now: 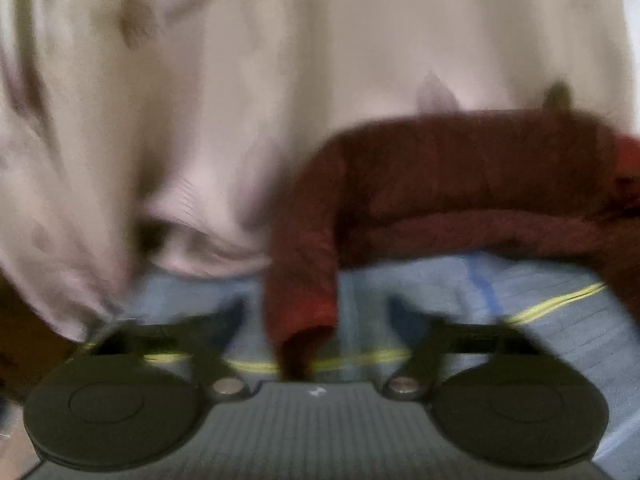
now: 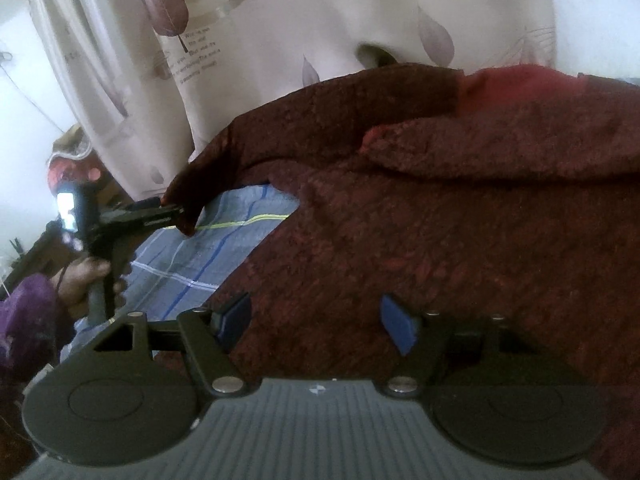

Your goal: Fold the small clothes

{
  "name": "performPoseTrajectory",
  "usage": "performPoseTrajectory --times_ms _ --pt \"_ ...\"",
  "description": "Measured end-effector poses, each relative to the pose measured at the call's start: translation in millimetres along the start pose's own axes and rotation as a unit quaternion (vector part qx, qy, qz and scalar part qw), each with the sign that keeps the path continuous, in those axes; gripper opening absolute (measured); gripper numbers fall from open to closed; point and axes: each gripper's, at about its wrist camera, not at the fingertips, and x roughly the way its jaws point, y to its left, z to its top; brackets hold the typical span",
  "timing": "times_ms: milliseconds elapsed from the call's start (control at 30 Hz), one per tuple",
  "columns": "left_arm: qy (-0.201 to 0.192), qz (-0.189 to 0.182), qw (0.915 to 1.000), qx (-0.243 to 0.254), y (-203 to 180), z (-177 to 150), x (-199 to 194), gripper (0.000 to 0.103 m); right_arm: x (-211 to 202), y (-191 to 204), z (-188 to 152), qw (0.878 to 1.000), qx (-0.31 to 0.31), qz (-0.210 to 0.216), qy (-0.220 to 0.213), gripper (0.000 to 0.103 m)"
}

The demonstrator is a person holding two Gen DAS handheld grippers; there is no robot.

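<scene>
A dark red knitted garment (image 2: 440,220) lies on a blue checked cloth (image 2: 208,256). In the blurred left wrist view its sleeve (image 1: 304,280) hangs down between the fingers of my left gripper (image 1: 316,312), whose jaws stand wide apart. The right wrist view shows my left gripper (image 2: 172,212) at the sleeve's end, touching it. My right gripper (image 2: 316,320) is open over the garment's body, blue pads (image 2: 400,328) apart, holding nothing.
A pale curtain with leaf prints (image 2: 280,32) hangs close behind the garment. The blue checked cloth (image 1: 520,292) has a yellow stripe. A hand in a purple sleeve (image 2: 28,312) holds the left gripper's handle. Dark furniture stands at the far left.
</scene>
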Motion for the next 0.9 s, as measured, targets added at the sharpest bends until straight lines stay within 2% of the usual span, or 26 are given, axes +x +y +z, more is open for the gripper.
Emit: performPoseTrajectory --times_ms 33,67,167,300,400,467,533,767,900 --pt "0.039 -0.028 0.9985 -0.027 8 4 8 0.006 -1 -1 0 1.000 0.002 0.001 -0.001 0.072" --pt "0.047 -0.054 0.9948 -0.073 19 7 7 0.006 -1 -2 0 1.000 0.006 0.003 -0.003 0.072" --pt "0.012 -0.103 0.9849 -0.138 31 24 -18 0.006 -3 -7 -1 1.000 0.021 0.012 -0.011 0.072" --pt "-0.018 -0.177 0.9698 -0.167 19 67 -70 0.006 -8 -19 0 0.998 0.059 0.023 -0.027 0.072" --pt "-0.025 -0.226 0.9585 -0.171 -4 104 -106 0.006 -15 -26 0 0.995 0.089 0.027 -0.043 0.072" --pt "-0.022 -0.275 0.9446 -0.178 -25 127 -125 0.006 -22 -29 -1 0.992 0.108 0.031 -0.057 0.072" --pt "-0.020 -0.309 0.9344 -0.176 -50 147 -138 0.006 -30 -30 -1 0.990 0.119 0.038 -0.069 0.072" --pt "-0.013 -0.426 0.8931 -0.145 -160 188 -163 0.006 -75 -38 -3 0.984 0.131 0.049 -0.114 0.074" --pt "-0.002 -0.458 0.8842 -0.093 -225 194 -161 0.006 -106 -52 -3 0.979 0.139 0.049 -0.144 0.074"
